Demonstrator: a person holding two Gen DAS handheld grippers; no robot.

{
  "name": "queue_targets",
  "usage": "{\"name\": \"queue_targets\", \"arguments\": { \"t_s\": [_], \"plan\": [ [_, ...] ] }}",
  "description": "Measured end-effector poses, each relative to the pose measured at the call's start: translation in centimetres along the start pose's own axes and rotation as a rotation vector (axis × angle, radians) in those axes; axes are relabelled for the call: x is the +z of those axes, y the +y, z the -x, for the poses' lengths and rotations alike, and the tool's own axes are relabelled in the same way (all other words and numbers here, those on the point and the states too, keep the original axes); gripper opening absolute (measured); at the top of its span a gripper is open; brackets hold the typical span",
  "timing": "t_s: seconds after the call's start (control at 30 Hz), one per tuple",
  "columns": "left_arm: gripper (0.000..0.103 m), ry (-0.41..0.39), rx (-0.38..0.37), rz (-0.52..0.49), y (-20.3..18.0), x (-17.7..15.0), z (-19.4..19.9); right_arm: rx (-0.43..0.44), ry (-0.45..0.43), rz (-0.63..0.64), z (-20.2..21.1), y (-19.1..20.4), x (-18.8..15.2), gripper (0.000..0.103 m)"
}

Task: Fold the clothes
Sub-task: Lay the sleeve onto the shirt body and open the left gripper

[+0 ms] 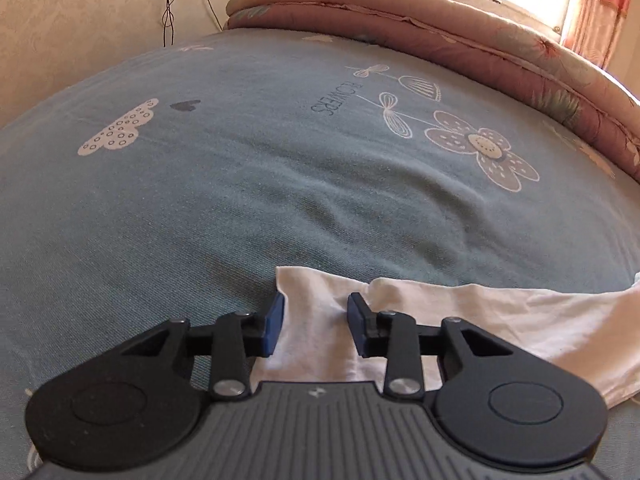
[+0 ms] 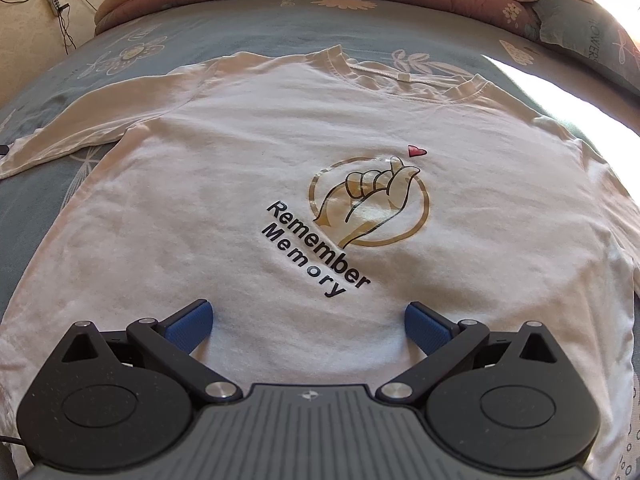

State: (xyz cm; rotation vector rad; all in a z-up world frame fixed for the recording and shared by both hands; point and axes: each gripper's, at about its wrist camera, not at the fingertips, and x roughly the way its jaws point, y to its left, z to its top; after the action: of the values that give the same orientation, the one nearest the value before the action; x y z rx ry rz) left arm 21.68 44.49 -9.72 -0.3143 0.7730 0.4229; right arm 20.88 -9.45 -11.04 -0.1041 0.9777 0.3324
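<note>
Your left gripper, jaws apart, straddles the sleeve end of the white T-shirt lying flat on the bed; your right gripper, jaws wide, hovers over its lower front.

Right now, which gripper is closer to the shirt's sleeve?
Left. The left gripper is open right over the sleeve end, one finger on each side. The right gripper hovers open over the T-shirt body, below the print.
</note>
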Motion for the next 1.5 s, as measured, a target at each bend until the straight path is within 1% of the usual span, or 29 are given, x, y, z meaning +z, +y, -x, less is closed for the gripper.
{"name": "queue_targets", "arguments": {
  "t_s": [0.03, 0.13, 0.23, 0.27, 0.33, 0.37, 0.43, 0.47, 0.53, 0.57, 0.6, 0.67, 0.73, 0.8, 0.87, 0.93, 1.0, 1.07, 1.13, 1.17, 1.2, 1.3, 1.33, 1.4, 1.43, 1.5],
  "plan": [
    [0.005, -0.011, -0.007, 0.03, 0.3, 0.1, 0.5, 0.002, 0.001, -0.003, 0.0, 0.0, 0.0, 0.103],
    [0.005, -0.068, -0.029, 0.105, 1.9, 0.3, 2.5, 0.009, 0.005, 0.001, 0.0, -0.2, 0.0, 0.103],
    [0.008, -0.081, -0.028, 0.143, 4.0, 0.4, 3.6, 0.016, 0.005, 0.004, 0.1, -0.3, 0.0, 0.103],
    [0.015, -0.065, -0.029, 0.157, 4.6, 0.4, 3.4, 0.016, 0.004, 0.005, 0.1, -0.3, 0.0, 0.103],
    [0.013, -0.046, 0.011, 0.206, 5.6, 0.2, 3.2, 0.013, 0.001, 0.007, 0.0, -0.2, 0.0, 0.103],
    [0.014, -0.041, 0.034, 0.221, 5.9, 0.3, 3.1, 0.011, 0.0, 0.008, 0.0, -0.2, 0.0, 0.103],
    [0.016, -0.061, 0.053, 0.256, 6.3, 0.6, 3.4, 0.008, 0.001, 0.006, 0.0, -0.1, 0.0, 0.103],
    [0.018, -0.064, 0.021, 0.242, 5.6, 0.7, 3.6, 0.007, 0.005, 0.005, 0.0, -0.1, 0.0, 0.103],
    [0.029, -0.07, -0.046, 0.211, 4.1, 1.1, 4.1, 0.005, 0.013, 0.003, 0.0, -0.1, 0.2, 0.103],
    [0.038, -0.066, -0.101, 0.166, 2.3, 1.2, 4.2, 0.002, 0.026, -0.001, 0.0, 0.0, 0.4, 0.103],
    [0.043, -0.061, -0.157, 0.12, 0.4, 1.3, 4.3, 0.005, 0.036, -0.011, 0.1, 0.0, 0.9, 0.103],
    [0.044, -0.048, -0.261, 0.042, -3.3, 1.2, 4.4, 0.054, 0.023, -0.019, 0.6, 0.2, 2.1, 0.103],
    [0.044, -0.022, -0.369, -0.019, -7.3, 0.9, 3.8, 0.091, -0.023, 0.008, 1.3, 1.0, 4.5, 0.103],
    [0.046, 0.014, -0.433, -0.073, -11.0, 0.6, 2.8, 0.129, -0.058, 0.055, 1.3, 2.4, 7.2, 0.103],
    [0.048, 0.056, -0.424, -0.129, -13.8, 0.0, 1.5, 0.183, -0.094, 0.108, 0.9, 4.2, 10.3, 0.103],
    [0.048, 0.069, -0.419, -0.132, -13.5, -0.8, 1.5, 0.234, -0.13, 0.162, 0.4, 6.0, 13.5, 0.103],
    [0.047, 0.081, -0.413, -0.134, -13.2, -1.6, 1.4, 0.257, -0.158, 0.224, -1.2, 8.5, 16.2, 0.103],
    [0.05, 0.093, -0.408, -0.136, -12.9, -2.5, 1.4, 0.286, -0.17, 0.252, -3.1, 10.8, 18.5, 0.103],
    [0.05, 0.105, -0.402, -0.137, -12.5, -3.3, 1.4, 0.333, -0.166, 0.271, -5.4, 13.2, 20.3, 0.103],
    [0.05, 0.111, -0.399, -0.138, -12.4, -3.7, 1.4, 0.356, -0.162, 0.283, -6.5, 14.2, 20.7, 0.103],
    [0.05, 0.117, -0.396, -0.139, -12.2, -4.1, 1.3, 0.397, -0.153, 0.307, -7.7, 15.3, 21.0, 0.103],
    [0.05, 0.148, -0.436, -0.069, -10.6, -4.3, 1.7, 0.523, -0.142, 0.392, -10.5, 18.1, 20.3, 0.103],
    [0.05, 0.158, -0.446, -0.046, -10.1, -4.2, 1.7, 0.547, -0.107, 0.419, -11.5, 18.9, 19.9, 0.103],
    [0.05, 0.179, -0.461, -0.006, -9.3, -4.3, 1.8, 0.553, -0.018, 0.43, -13.3, 19.6, 18.6, 0.103],
    [0.05, 0.187, -0.471, 0.006, -9.0, -4.4, 1.9, 0.546, -0.04, 0.445, -13.3, 19.4, 17.7, 0.103],
    [0.051, 0.203, -0.485, 0.021, -8.7, -4.6, 2.1, 0.537, -0.043, 0.468, -12.4, 18.8, 16.3, 0.103]
  ]
}}
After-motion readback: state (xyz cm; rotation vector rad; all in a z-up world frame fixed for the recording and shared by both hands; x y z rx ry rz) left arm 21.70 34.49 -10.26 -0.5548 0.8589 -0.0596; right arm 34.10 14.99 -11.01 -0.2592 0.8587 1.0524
